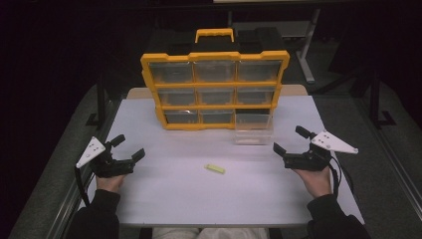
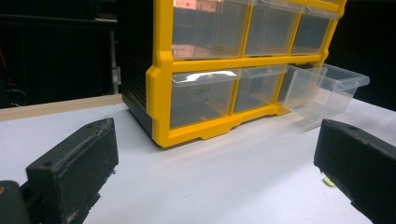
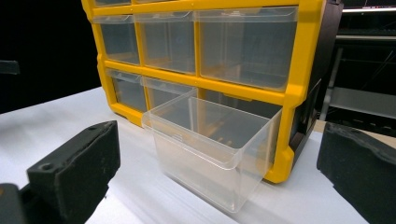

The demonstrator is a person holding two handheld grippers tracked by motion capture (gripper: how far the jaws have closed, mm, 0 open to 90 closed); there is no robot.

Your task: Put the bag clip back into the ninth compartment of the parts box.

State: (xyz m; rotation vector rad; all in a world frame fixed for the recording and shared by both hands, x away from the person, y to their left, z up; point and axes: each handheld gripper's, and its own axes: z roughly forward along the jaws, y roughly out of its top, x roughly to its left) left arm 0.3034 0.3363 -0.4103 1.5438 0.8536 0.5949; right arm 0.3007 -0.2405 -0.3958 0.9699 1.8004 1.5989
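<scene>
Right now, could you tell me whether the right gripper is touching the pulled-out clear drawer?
Apart. The high view shows bare table between the right gripper and the clear drawer.

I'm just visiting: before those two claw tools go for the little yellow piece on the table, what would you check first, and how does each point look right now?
1. Left gripper open with nothing between its jaws: ok.
2. Right gripper open with nothing between its jaws: ok.
3. Small yellow piece lies free on the white table, apart from both grippers: ok.
4. Bottom-right clear drawer pulled out of the yellow organizer: ok.
5. Pulled-out drawer has nothing in it: ok.
6. Which way the yellow piece should be gripped: cannot tell, too small.
</scene>
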